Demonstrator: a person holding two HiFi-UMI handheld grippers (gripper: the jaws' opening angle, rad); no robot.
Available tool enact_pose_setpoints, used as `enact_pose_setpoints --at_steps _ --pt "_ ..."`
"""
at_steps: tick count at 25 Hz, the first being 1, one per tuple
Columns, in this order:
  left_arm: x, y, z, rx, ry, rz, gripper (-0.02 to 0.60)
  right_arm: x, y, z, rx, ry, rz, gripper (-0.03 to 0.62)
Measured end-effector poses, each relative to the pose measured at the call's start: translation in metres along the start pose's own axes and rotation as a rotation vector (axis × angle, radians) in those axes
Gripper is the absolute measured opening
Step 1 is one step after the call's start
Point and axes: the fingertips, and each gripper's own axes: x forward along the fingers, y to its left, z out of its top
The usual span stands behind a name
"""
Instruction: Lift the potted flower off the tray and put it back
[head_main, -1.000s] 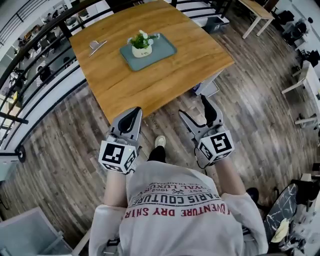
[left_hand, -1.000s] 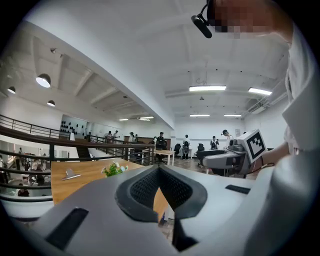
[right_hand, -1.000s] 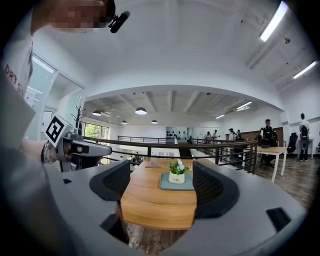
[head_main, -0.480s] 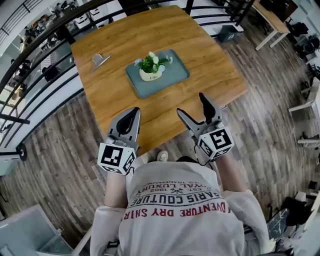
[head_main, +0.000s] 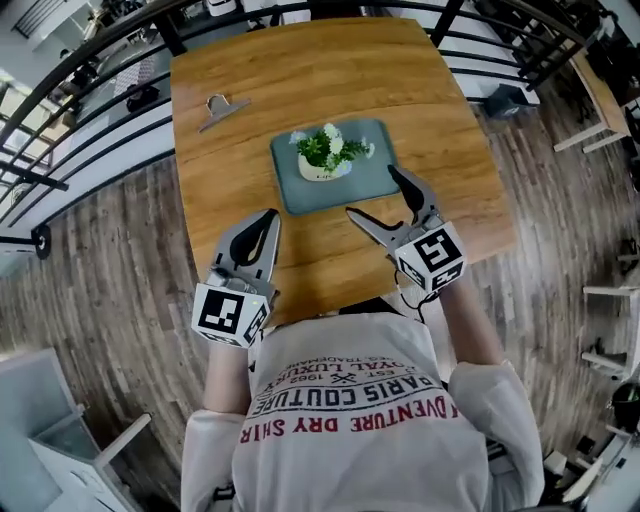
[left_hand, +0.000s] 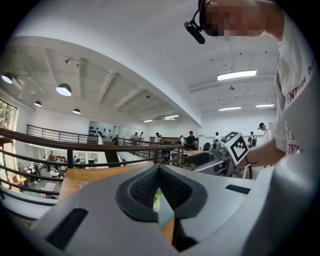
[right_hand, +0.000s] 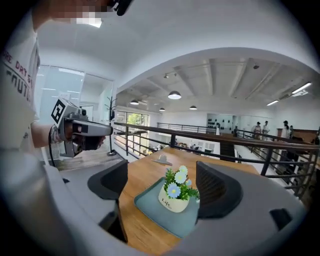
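Cream potted flower (head_main: 325, 158) on a grey-green rectangular tray (head_main: 375, 180), tray near the middle of a square wooden table (head_main: 300, 70), metal binder clip (head_main: 222, 106) on the table left of and behind the tray, black metal railing (head_main: 100, 45) beyond the table's far edge

Both arms reach forward; the right gripper (head_main: 371, 190), ahead of the left gripper (head_main: 268, 216), is opening, its jaws empty; the left's jaws are together

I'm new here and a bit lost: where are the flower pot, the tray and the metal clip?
Pot (head_main: 321, 173): head view, on its cream side.
Tray (head_main: 303, 193): head view, on its bare near-left part.
Clip (head_main: 225, 107): head view, on its middle.
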Motion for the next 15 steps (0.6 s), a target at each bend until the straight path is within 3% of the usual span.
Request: enact_pose_setpoints --at_steps 8,15 --pt "0.047 0.027 -0.013 -0.041 -0.004 0.221 0.012 0.069 -0.053 -0.039 -0.106 0.142 0.304 0.413" --pt "0.079 0.033 -0.048 -0.080 0.075 0.355 0.012 0.111 -0.070 -0.087 -0.235 0.279 0.554 0.440"
